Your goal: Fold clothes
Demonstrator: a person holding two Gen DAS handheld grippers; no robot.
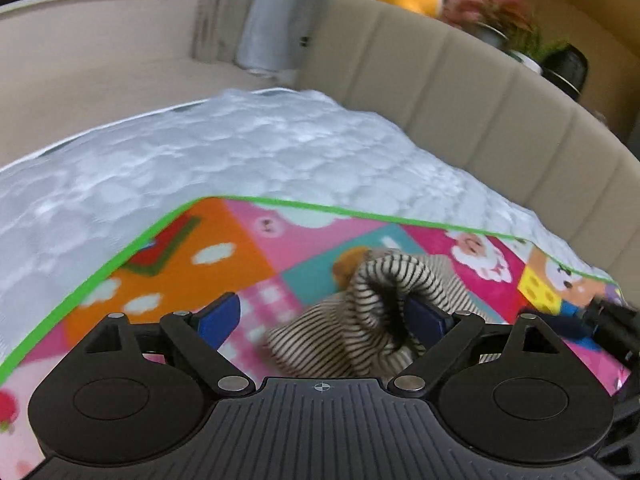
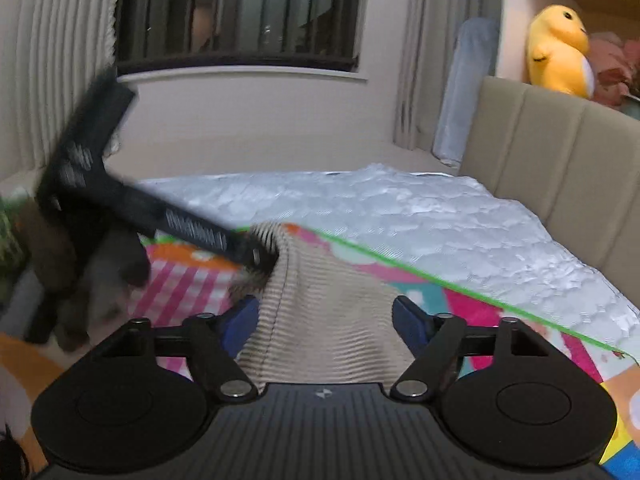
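While the striped top [image 1: 362, 320] lies bunched on the bright play mat [image 1: 224, 264] spread over the bed [image 1: 240, 152], the fold looks barely begun: cloth gathered in a heap, nothing flat yet.

Left tongs [image 1: 326, 316]: jaws stand wide. Striped cloth is draped over the right-hand blue pad [image 1: 424, 316]; the other pad [image 1: 218, 320] is clear of it. No pinch that I can see, more a hooking of the fabric.

Right tongs [image 2: 326, 320]: jaws also wide, ribbed cloth lying between the two blue pads without being squeezed. In this view the other tool [image 2: 160, 216] reaches in from the left, its tip pushed into the far edge of the cloth.

Judgement: this is the spreading-out step. Next move calls for each pair of tongs to close on an edge or corner, then draw the garment apart and lay it flat on the mat before any fold.

Around: padded beige headboard [image 1: 480, 112] along the far side, yellow plush toy [image 2: 560, 52] on the ledge behind it, barred window [image 2: 240, 20] beyond. Nothing else rests on the mat near the garment; the main hindrance is the bunching itself, and the two tools working close together.
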